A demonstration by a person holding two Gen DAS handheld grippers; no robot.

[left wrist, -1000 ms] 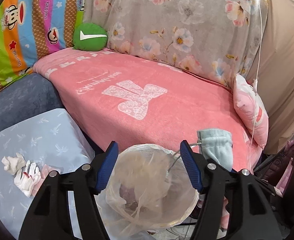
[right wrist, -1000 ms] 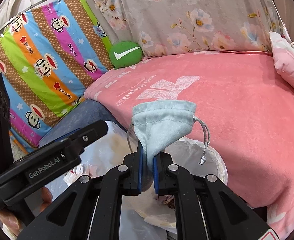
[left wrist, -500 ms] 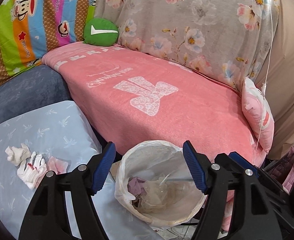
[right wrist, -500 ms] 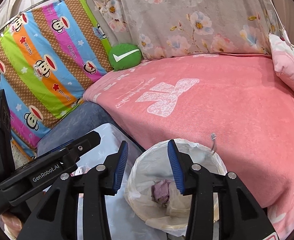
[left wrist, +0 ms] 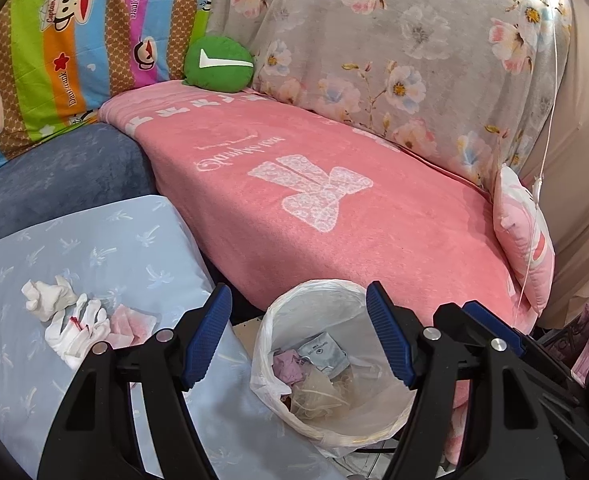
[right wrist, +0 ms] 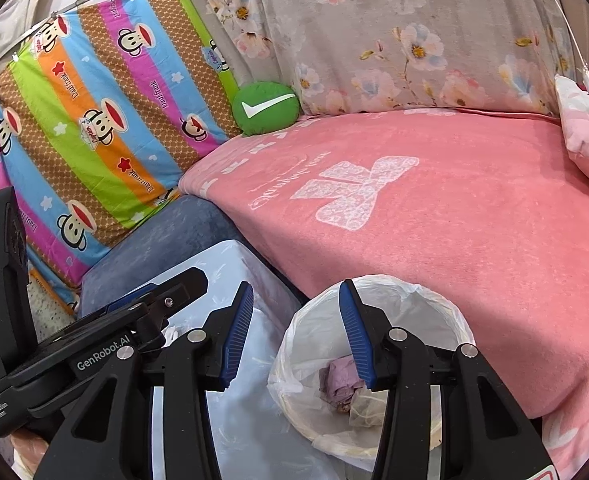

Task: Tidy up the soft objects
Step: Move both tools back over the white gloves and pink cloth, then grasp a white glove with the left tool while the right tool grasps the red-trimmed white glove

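- Both tongs spread and empty: left gripper (left wrist: 298,336) and right gripper (right wrist: 296,336), above the white plastic-lined waste bin (left wrist: 282,320).
- Already in the bin: pale grey drawstring pouch (left wrist: 324,354) beside a crumpled lilac scrap (left wrist: 288,362).
- Left to sort, near the left edge of the light-blue printed cushion (left wrist: 106,240): three soft pieces, two white crumpled cloths (left wrist: 48,300) and one pink cloth (left wrist: 128,322).
- Probably best: swing left, pinch one piece at a time by a raised fold, lift clear before carrying.
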